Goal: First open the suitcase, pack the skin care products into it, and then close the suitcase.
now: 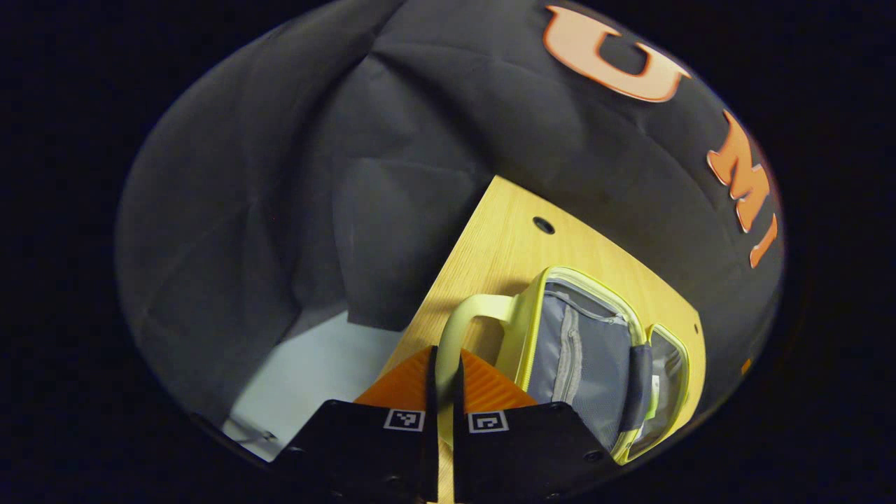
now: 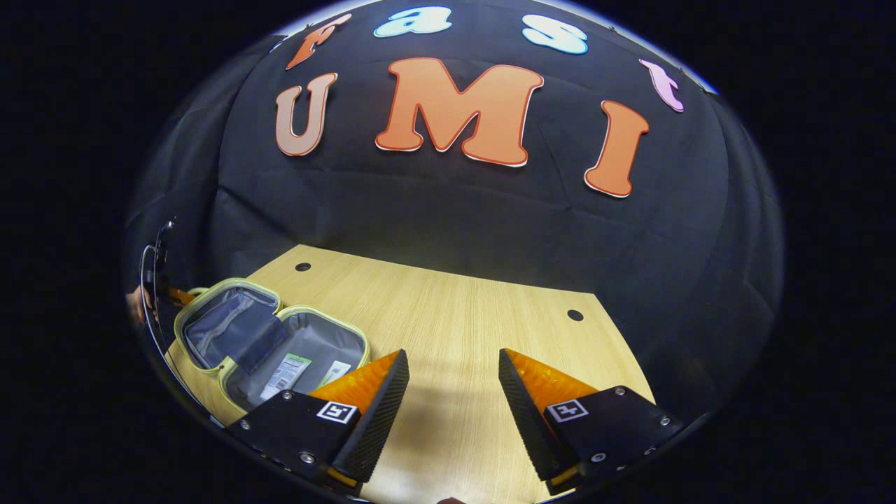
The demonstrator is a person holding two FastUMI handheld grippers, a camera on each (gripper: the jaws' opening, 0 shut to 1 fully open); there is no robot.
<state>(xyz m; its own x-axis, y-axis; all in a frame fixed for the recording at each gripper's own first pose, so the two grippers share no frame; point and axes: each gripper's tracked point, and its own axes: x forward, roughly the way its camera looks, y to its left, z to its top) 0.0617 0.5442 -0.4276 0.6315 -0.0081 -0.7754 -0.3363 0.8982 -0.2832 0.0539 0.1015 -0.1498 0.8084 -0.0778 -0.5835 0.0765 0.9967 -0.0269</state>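
Left gripper [image 1: 442, 381]: fingers pressed almost together, pinching the pale yellow-green carry handle [image 1: 458, 329] of the small hard-shell suitcase [image 1: 584, 350]. Handle strap runs between the two pads.

Right gripper [image 2: 453, 381]: fingers spread wide, nothing between them, held over bare wood.

Suitcase lies open on the light wooden tabletop [image 1: 504, 245], both halves flat, grey fabric lining up. Sits at the table's left side in the right gripper view [image 2: 269, 339], near the left edge. Long axis of the opened pair runs from far-left to near-right in that view; handle end points left, toward the left gripper.

Left gripper view: handle loop seen close, a zip pocket [image 1: 570, 350] on the lining of the nearer half, dark hinge strap [image 1: 638, 381] joining the halves; pale floor [image 1: 308, 378] below the table edge.

Right gripper view: labels [image 2: 283, 374] inside the nearer half, the wide bare stretch of tabletop [image 2: 462, 315] to the suitcase's right, two round holes in the wood. At the far left edge, a small part of the other gripper shows beside the suitcase, too small to read.
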